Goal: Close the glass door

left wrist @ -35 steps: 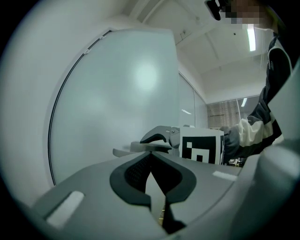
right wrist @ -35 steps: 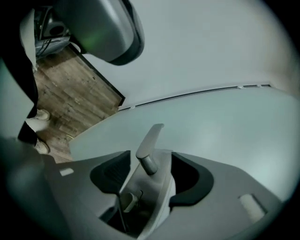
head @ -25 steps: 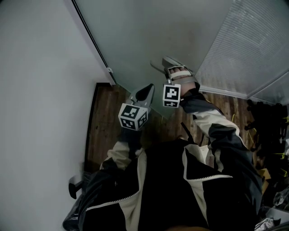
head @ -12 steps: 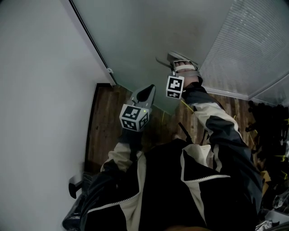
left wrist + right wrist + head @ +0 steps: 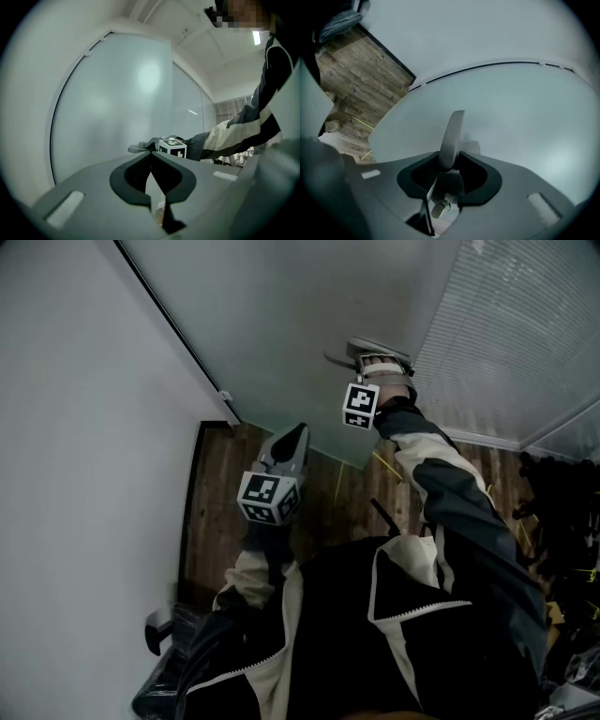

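So the big frosted glass door (image 5: 281, 324) fills the space dead ahead, with the white wall (image 5: 75, 446) on its left and its bottom edge over the wood floor (image 5: 220, 493). The right gripper (image 5: 449, 164) is clamped on the door's metal handle (image 5: 452, 133). The left gripper (image 5: 151, 154) hangs just short of the glass, jaws pinched together on nothing.
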Tool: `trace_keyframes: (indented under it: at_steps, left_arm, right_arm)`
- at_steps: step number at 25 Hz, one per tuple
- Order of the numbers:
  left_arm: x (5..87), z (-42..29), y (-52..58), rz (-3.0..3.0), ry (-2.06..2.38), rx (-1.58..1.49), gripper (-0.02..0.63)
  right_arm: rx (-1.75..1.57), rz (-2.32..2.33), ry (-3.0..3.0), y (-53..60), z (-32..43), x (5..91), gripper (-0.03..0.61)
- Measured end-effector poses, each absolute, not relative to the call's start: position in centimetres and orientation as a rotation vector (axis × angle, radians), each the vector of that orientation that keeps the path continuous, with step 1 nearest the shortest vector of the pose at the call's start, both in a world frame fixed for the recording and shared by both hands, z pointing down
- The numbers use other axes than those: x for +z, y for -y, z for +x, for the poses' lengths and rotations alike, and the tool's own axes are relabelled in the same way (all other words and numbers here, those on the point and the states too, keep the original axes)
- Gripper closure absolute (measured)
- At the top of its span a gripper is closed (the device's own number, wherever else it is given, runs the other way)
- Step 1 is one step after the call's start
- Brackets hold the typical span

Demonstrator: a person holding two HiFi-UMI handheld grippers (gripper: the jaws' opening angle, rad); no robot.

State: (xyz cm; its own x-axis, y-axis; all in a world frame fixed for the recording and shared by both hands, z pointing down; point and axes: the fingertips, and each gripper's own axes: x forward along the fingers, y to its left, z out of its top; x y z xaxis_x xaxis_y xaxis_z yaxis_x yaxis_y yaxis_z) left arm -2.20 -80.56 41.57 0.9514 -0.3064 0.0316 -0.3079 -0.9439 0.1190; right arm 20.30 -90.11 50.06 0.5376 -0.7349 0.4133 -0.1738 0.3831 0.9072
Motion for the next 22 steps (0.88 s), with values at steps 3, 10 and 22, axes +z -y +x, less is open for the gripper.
trace_keyframes:
  at_steps: [3,10,22]
  left_arm:
    - [41.6,-1.2,81.1,2.976,0.514,0.011,0.614]
    - [41.8,-0.7,81.6,2.931,0.63,0.027,0.614]
    - [43.5,0.8,81.8,2.882,0.755,0.131,0.614]
  right_arm:
    - [-0.434,1.176,0.973,91.3,22.9,50.1,0.453]
    - [-0.397,1.235,0.99,94.7,28.1,50.1,0.456]
    - [-0.427,1.155,0.954,101.2,35.5,50.4,0.462]
